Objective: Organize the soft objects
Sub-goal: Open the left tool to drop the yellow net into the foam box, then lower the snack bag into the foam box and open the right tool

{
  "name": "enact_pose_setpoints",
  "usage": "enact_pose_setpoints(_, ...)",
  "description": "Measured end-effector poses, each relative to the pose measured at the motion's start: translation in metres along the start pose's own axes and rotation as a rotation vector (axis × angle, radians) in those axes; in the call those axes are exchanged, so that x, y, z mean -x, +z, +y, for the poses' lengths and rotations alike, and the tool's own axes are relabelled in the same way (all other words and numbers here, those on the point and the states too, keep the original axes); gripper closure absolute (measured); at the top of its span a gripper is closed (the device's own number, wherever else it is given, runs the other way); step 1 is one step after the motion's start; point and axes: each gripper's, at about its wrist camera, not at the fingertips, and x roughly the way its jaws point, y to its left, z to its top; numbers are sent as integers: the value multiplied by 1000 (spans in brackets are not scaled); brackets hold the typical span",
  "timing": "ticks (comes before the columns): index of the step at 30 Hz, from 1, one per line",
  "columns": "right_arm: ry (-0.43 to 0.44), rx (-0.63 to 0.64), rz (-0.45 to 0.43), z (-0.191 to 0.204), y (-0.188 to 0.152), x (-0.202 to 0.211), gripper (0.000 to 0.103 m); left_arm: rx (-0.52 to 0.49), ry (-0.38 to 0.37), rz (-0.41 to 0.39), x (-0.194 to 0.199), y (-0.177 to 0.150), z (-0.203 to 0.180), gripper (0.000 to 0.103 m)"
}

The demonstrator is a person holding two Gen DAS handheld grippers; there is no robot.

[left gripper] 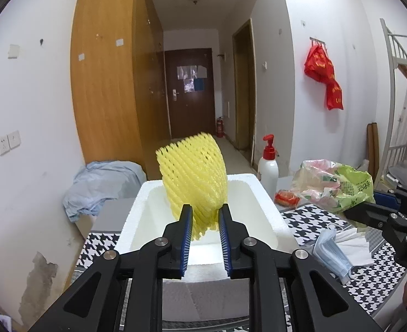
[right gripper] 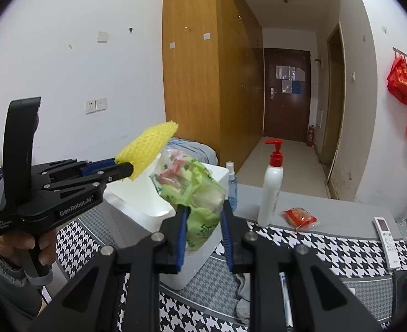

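While the foam box point(left gripper: 261, 213) is sitting open on the checked tablecloth point(left gripper: 308, 221), the left gripper point(left gripper: 205, 213) is holding the yellow foam net point(left gripper: 193, 177) upright above the box opening, its jaws clamping the net's lower end. The right gripper point(right gripper: 203, 215) is grasping the green plastic bag point(right gripper: 198, 191) just beside the box, jaws pressing on the bag's lower folds.

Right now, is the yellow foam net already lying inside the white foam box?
No, the yellow foam net is held up between the left gripper fingers, above the white foam box.
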Motion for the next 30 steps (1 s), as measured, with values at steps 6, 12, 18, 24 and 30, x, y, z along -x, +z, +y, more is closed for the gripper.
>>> enact_pose_setpoints(6, -7, 1, -2, 1, 1, -1, 76, 27, 28, -43, 8, 0, 6, 11)
enact_pose_setpoints(12, -9, 9, 0, 2, 1, -4, 76, 37, 60, -67, 13, -1, 10, 1)
enact_pose_setpoints(18, -1, 11, 4, 3, 2, -7, 76, 49, 77, -76, 18, -1, 14, 1)
enact_pose_setpoints(24, 4, 20, 8, 6, 6, -11, 76, 68, 110, -84, 24, -4, 24, 1)
enact_pose_setpoints(30, 13, 30, 21, 12, 11, -20, 76, 66, 119, -109, 34, -7, 31, 1)
